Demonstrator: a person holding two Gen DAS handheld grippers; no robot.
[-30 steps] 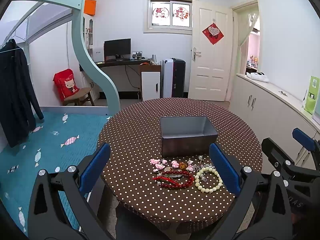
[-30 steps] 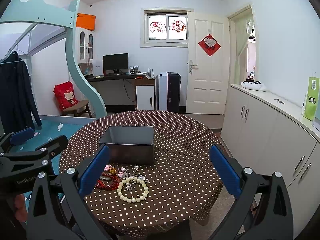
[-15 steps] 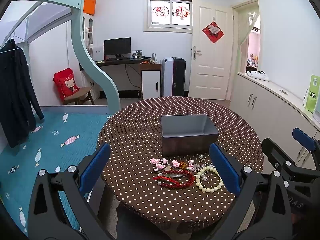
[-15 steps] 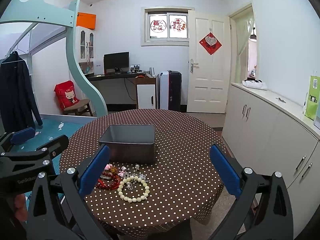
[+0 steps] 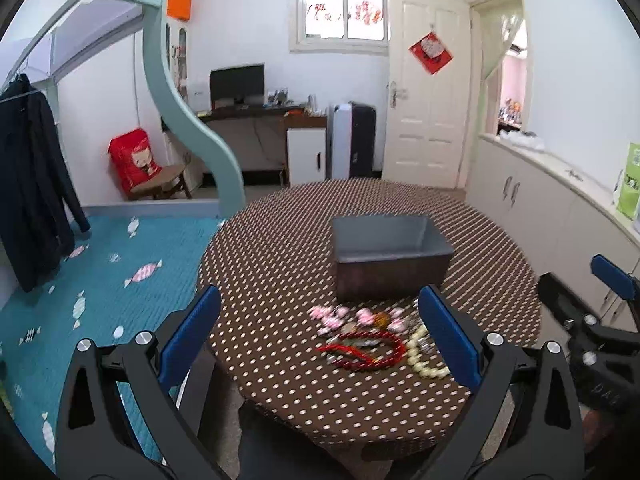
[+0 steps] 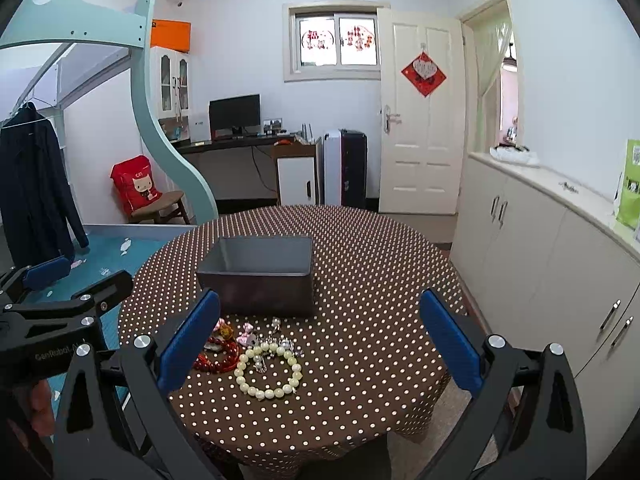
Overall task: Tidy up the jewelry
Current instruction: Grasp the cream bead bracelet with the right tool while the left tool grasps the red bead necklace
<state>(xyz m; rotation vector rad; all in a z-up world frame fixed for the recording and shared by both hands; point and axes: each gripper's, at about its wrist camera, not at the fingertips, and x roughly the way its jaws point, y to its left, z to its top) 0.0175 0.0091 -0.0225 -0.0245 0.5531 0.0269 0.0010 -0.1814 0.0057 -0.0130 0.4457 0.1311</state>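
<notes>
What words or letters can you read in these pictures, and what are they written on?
"GenRobot.AI": on the body of the left hand-held gripper, seen from the right wrist view.
"DAS": part of a word on the right hand-held gripper, rest cut off.
Red diamond sign on the door: too blurred to read.
Red window stickers: too blurred.
Red bag on the chair: letters too small.
Green package: print too small.
</notes>
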